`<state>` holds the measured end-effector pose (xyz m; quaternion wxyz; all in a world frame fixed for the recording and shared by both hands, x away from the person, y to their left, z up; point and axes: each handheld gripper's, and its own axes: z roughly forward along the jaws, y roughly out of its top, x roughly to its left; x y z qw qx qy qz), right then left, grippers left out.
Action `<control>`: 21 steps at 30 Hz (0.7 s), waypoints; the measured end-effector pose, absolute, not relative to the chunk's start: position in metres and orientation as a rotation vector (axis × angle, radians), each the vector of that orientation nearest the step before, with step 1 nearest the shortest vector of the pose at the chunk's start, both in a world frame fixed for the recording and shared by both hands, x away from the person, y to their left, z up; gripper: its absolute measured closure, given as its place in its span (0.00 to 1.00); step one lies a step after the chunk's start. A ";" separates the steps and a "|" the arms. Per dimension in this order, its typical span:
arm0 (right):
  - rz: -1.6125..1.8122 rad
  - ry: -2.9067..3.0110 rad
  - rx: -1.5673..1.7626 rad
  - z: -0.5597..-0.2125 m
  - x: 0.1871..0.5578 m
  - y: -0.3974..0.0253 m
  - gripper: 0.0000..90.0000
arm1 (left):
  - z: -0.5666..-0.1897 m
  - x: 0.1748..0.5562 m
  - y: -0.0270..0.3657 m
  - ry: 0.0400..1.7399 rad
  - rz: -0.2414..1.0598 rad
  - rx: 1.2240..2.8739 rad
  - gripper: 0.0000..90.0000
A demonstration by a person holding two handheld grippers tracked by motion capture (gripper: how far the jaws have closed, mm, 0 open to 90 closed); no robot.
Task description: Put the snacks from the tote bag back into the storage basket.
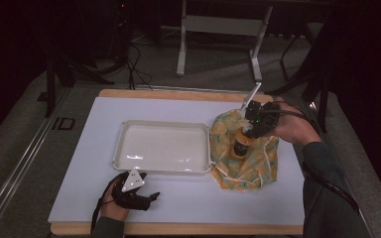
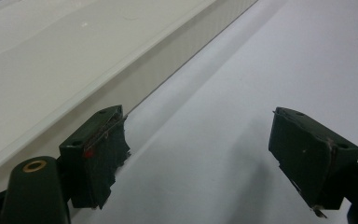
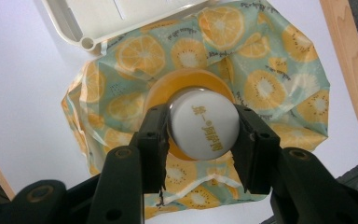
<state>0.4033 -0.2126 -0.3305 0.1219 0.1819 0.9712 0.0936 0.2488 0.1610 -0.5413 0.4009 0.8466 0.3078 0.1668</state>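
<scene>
Above the citrus-print cloth (image 3: pixel 270 70), my right gripper (image 3: pixel 204 135) pinches a white-capped orange bottle (image 3: pixel 204 123); my left gripper (image 2: pixel 198 158) rests spread beside the white plastic tray (image 2: pixel 51 60).

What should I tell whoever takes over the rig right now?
Right gripper: shut on the white cap of the orange bottle, held upright over the citrus-print cloth bag at the table's right.
Left gripper: open, holding nothing, resting on the white table beside the near rim of the white plastic tray.
Done: bottle gripped. Whether it is lifted clear of the bag cannot be told.
Left: probably move the bottle to the tray, which holds nothing yet.
</scene>
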 end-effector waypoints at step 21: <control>0.285 2.793 0.511 -0.315 0.401 -0.214 0.65 | -0.541 0.249 0.161 0.778 0.421 2.140 0.21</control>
